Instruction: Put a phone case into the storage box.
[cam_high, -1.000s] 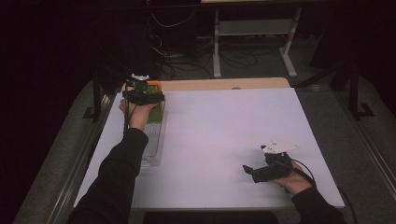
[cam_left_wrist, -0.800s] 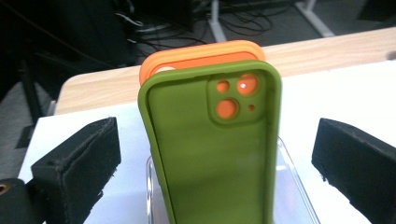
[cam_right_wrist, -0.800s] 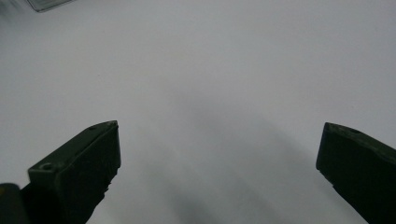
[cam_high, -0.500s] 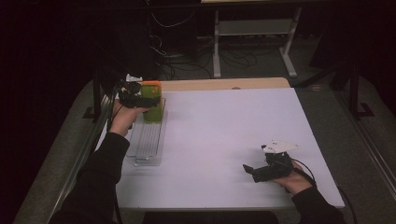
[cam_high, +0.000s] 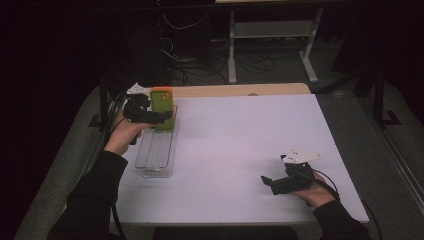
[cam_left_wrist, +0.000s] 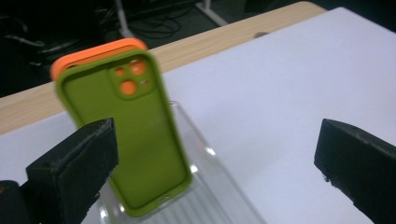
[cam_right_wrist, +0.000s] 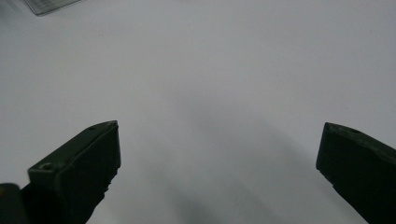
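Fingers spread wide before upright phone cases

Fingers of the left gripper (cam_high: 161, 118) are seen set wide apart in the left gripper view, with nothing clamped between them. The gripper is held at the far left of the white tabletop (cam_high: 250, 140), carried by a hand (cam_high: 121, 137) whose dark-sleeved forearm comes in from the bottom left of the high view and reaches forward along the tabletop's left edge. The green soft phone case (cam_left_wrist: 128, 135) stands upright, tilted slightly, at the far end of a clear ribbed plastic rack (cam_high: 157, 150). In the left gripper view the case lies just beyond the fingers and toward the left-hand finger (cam_left_wrist: 74, 172), whose tip overlaps its lower edge in the picture; whether they touch cannot be told. An orange phone case (cam_left_wrist: 93, 53) is seen directly behind the green one, only its top rim rising above it.

The right gripper (cam_high: 272, 184) is held low at the near right of the tabletop, well apart from the rack, its hand (cam_high: 315, 192) entering from the bottom right. Its fingers (cam_right_wrist: 79, 168) are likewise spread wide over bare white surface, and nothing is held between them.
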